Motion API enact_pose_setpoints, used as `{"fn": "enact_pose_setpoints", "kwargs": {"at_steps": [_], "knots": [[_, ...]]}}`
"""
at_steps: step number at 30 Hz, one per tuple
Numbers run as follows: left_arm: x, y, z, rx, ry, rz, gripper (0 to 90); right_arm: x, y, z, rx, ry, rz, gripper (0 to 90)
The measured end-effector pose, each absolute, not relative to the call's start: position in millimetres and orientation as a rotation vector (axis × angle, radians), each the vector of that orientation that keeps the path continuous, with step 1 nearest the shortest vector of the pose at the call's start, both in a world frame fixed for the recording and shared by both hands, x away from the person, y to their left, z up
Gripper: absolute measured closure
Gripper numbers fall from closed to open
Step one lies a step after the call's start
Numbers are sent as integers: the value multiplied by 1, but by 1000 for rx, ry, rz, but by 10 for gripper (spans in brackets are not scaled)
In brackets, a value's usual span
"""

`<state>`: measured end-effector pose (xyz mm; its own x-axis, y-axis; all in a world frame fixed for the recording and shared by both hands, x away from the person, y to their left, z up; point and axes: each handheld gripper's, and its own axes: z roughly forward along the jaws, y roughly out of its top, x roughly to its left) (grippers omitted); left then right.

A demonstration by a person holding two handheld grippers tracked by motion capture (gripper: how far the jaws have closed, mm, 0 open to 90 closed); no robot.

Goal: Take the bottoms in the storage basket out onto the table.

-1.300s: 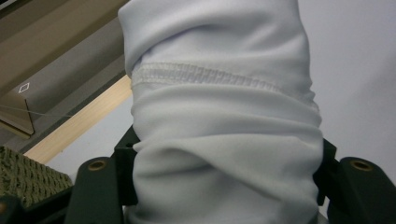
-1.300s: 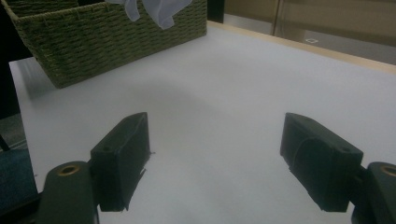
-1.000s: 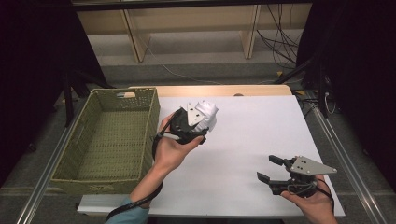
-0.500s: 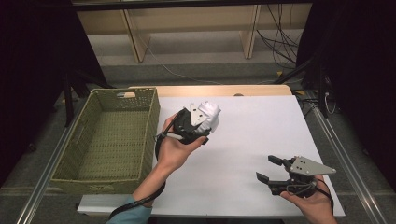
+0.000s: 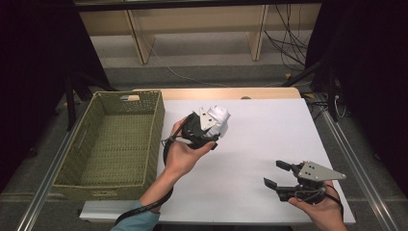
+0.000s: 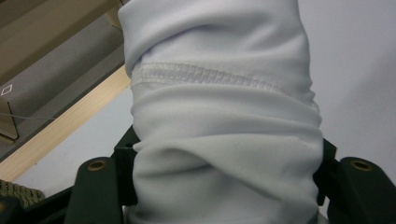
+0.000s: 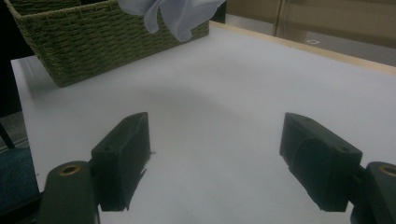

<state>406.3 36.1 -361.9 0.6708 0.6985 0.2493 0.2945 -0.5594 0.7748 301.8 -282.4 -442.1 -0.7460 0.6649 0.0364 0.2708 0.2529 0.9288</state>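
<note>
The left hand [image 5: 182, 153] has drifted a little nearer the basket [image 5: 91, 144] since a second ago, while the right one has hardly stirred. The left gripper [image 5: 204, 126] is raised above the table [image 5: 260, 130], tilted up and away from the person, its jaws clamped on a bunched white cloth [image 5: 219, 118] — a stitched hem runs across the wad in the left gripper view [image 6: 219, 140]. The cloth hangs in the air just right of the basket's right wall, not over it. The right gripper [image 5: 281, 177] sits low, well to the right of the basket near the table's front edge, level, jaws spread wide with nothing between them [image 7: 215, 154]. Between it and the basket the white tabletop lies bare — open room; the woven basket interior is empty too.
</note>
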Motion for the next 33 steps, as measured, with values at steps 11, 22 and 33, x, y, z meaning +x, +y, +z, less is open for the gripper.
{"fn": "enact_pose_setpoints", "kwargs": {"at_steps": [11,22,33], "knots": [[408,27,-366,2179,749,696,360,302,-282,-442,861,2157,1508,258],[409,15,-370,2193,735,678,359,302,-282,-442,862,2156,1511,259],[413,5,-377,2215,723,653,358,302,-282,-442,863,2154,1513,259]]}}
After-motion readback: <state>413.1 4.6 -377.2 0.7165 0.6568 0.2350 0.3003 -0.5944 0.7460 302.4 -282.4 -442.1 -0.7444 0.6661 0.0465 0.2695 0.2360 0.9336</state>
